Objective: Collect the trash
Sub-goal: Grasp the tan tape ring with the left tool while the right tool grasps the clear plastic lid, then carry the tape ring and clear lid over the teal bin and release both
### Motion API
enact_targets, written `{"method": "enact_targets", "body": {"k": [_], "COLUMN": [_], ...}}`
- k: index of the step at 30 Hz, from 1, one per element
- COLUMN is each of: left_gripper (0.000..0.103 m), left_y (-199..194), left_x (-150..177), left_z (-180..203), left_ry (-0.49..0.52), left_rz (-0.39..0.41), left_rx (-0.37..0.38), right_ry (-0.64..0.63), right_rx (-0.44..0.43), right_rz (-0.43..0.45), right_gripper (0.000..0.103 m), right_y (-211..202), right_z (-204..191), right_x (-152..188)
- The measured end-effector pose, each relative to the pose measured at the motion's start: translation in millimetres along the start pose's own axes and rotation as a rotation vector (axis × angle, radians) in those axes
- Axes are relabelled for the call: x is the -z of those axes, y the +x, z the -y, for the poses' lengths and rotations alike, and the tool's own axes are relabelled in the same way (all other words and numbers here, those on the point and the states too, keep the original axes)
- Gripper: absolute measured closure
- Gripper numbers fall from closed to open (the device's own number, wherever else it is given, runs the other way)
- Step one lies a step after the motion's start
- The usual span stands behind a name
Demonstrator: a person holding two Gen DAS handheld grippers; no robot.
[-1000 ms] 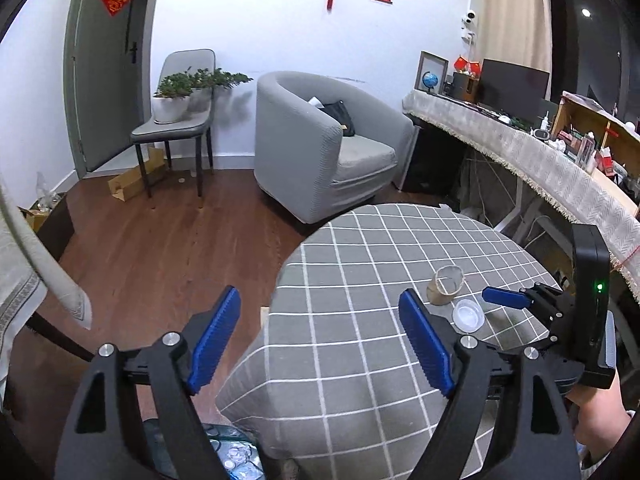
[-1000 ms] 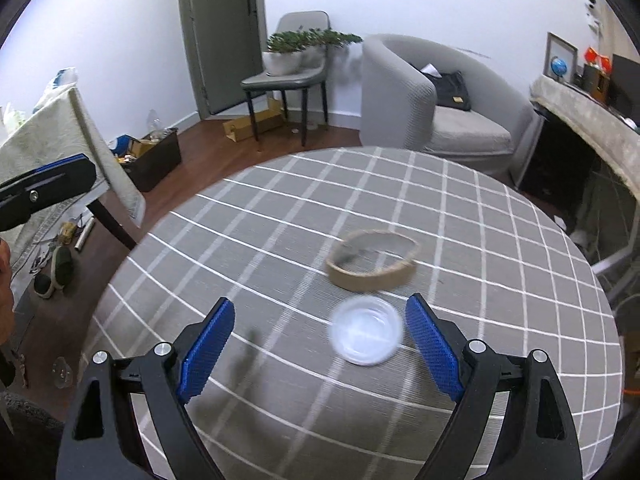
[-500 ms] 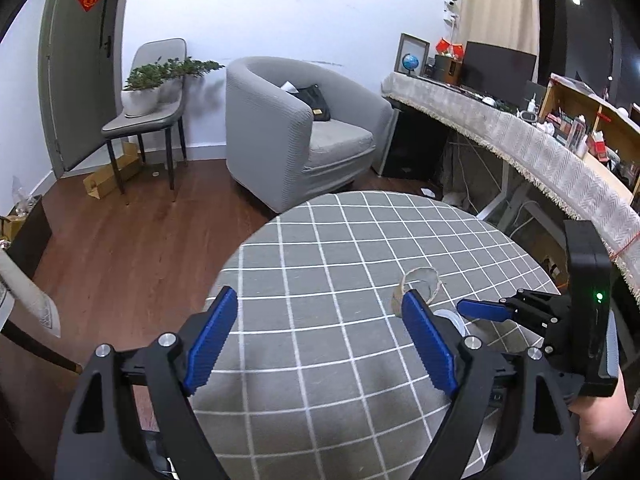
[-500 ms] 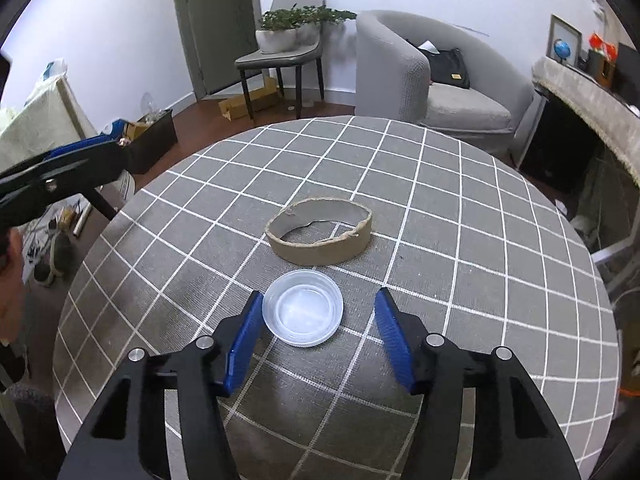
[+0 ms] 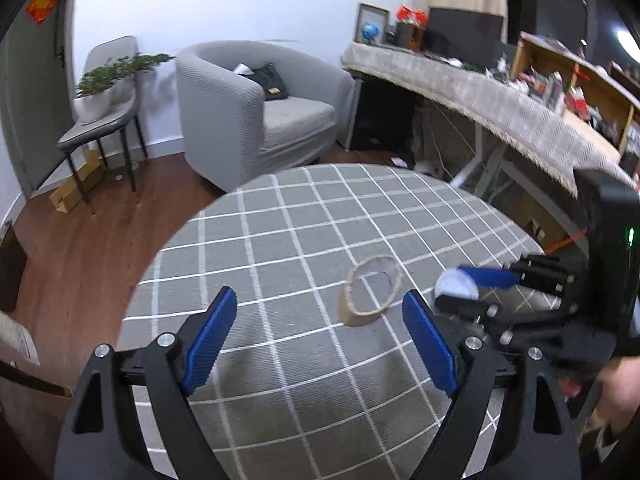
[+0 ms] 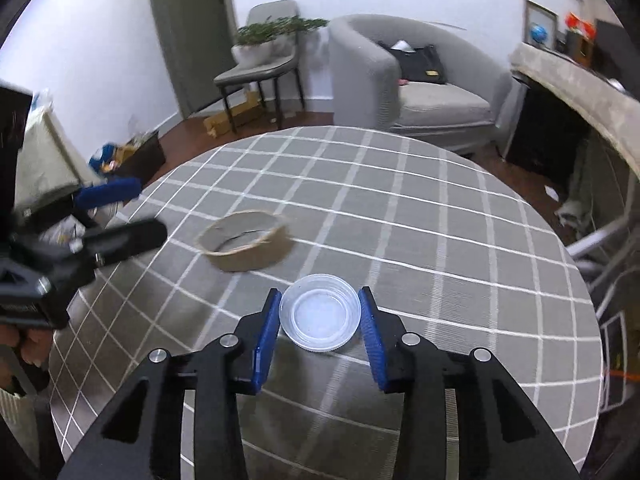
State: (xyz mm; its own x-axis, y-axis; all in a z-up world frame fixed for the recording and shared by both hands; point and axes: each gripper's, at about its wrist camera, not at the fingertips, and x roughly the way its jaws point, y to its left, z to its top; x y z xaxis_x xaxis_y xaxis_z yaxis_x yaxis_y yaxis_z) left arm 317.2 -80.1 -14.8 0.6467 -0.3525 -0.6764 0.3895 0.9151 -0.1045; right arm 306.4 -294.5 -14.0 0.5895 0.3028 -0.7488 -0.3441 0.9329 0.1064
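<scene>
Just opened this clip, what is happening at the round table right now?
A person is clearing trash off the checked table with a handheld tool in each hand. The right tool has its fingers closed against both sides of a clear plastic lid. The left tool is wide open and empty, pointing toward a cardboard ring that lies on the cloth beside the lid.

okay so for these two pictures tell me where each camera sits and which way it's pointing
Left wrist: rides the left gripper, looking along its wide-apart fingers over the round checked table toward the armchair; the right gripper shows at right.
Right wrist: rides the right gripper, looking down at the clear plastic lid between its pads; the left gripper shows at left.
Shared: table, cardboard ring, lid, armchair.
</scene>
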Motion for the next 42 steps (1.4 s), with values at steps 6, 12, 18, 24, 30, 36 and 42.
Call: {"method": "enact_targets", "body": {"k": [6, 12, 18, 24, 30, 36, 42], "left_gripper": [0.021, 0.029, 0.040, 0.058, 0.059, 0.059, 0.059], "left_y": [24, 44, 60, 61, 46, 28, 4], "left_x": [-4, -6, -8, -6, -1, 11, 31], "left_z": [17, 30, 34, 31, 36, 36, 29], "left_ry": [0.050, 0.087, 0.082, 0.064, 0.050, 0.045, 0.029], "left_rz": [-0.039, -0.072, -0.117, -0.128, -0.094, -0.092, -0.076], "left_rx": [0.013, 0.005, -0.021, -0.031, -0.043, -0.034, -0.040], "right_ry": [0.057, 0.072, 0.079, 0.077, 0.077, 0.080, 0.076], "right_rx": [-0.014, -0.027, -0.034, -0.027, -0.024, -0.024, -0.036], "right_rz": [0.019, 0.021, 0.021, 0.021, 0.032, 0.055, 0.075], "right_gripper": [0.063, 0.063, 0.063, 0.063, 0.063, 0.063, 0.063], "right_y": [-8, -14, -17, -18, -20, -23, -25], "right_z": [23, 37, 48, 45, 38, 26, -3], "right_x": [5, 11, 13, 14, 14, 9, 10]}}
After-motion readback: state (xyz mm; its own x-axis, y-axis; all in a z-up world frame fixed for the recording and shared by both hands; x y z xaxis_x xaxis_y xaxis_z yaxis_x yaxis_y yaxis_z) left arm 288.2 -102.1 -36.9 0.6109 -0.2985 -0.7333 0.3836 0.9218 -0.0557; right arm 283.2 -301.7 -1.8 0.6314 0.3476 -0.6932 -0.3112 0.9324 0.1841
